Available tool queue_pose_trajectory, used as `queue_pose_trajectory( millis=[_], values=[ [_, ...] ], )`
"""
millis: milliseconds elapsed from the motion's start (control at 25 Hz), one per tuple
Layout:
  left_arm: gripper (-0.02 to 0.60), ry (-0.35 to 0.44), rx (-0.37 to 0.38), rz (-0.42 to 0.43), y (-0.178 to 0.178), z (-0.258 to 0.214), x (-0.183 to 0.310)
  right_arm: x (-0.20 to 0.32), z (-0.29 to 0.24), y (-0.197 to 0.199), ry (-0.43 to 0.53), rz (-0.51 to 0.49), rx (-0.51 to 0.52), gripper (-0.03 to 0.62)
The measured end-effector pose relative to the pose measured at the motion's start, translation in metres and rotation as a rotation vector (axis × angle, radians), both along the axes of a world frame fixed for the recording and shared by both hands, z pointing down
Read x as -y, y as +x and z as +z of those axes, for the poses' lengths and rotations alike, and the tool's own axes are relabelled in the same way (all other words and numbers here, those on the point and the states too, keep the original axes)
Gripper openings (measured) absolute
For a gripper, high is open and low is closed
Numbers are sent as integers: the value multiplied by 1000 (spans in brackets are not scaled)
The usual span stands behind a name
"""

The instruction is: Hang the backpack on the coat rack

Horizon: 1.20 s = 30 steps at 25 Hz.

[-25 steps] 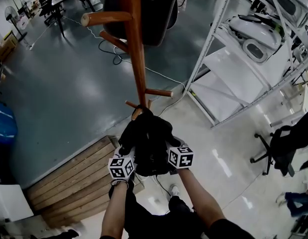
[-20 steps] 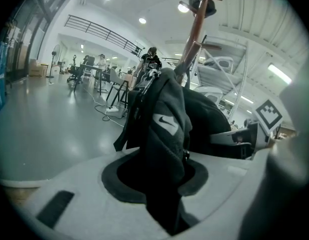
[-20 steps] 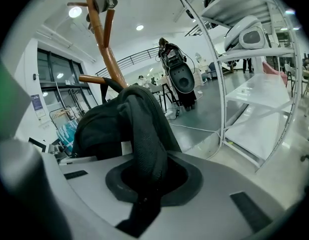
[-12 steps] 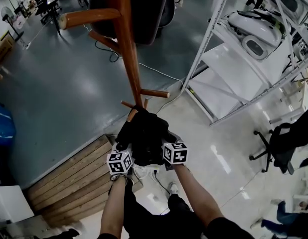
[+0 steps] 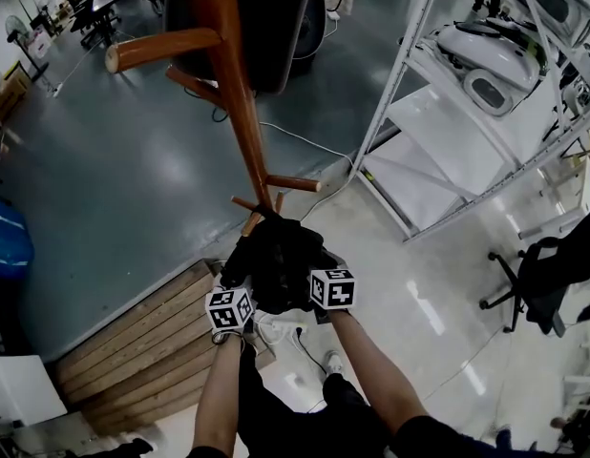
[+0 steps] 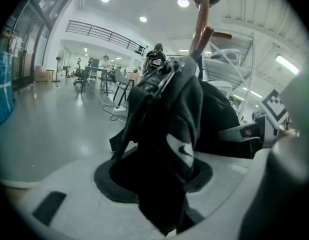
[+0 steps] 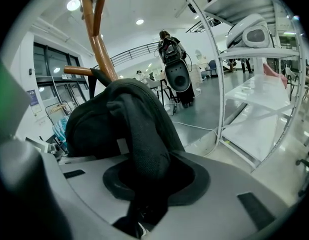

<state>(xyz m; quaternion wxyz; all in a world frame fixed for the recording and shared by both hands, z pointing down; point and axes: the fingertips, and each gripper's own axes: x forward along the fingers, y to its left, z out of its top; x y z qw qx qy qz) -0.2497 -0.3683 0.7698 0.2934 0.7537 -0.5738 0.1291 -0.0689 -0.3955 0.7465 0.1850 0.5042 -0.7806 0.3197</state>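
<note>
Left gripper (image 5: 242, 286), right gripper (image 5: 314, 269): fingers just opening round backpack (image 5: 276, 256), touching coat rack peg (image 5: 253, 221).

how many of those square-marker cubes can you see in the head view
2. The left cube sits at the backpack's lower left edge, the right cube at its lower right edge. None looks hidden.

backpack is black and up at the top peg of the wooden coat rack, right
Not quite. The black backpack is down by the lowest pegs of the wooden coat rack, not at the top peg. The head view shows this.
</note>
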Motion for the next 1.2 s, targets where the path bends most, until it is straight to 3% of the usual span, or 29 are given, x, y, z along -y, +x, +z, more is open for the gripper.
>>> queue_pose_trajectory(
  millis=[320, 920, 1200],
  values=[
    [219, -21, 14, -28, -1, -4, -9, -8, 2, 6, -56, -5, 21, 100],
    [224, 13, 35, -142, -4, -42, -64, -49, -32, 27, 8, -54, 52, 145],
    [222, 56, 26, -147, 25, -81, -106, -78, -55, 44, 33, -79, 72, 152]
  ],
)
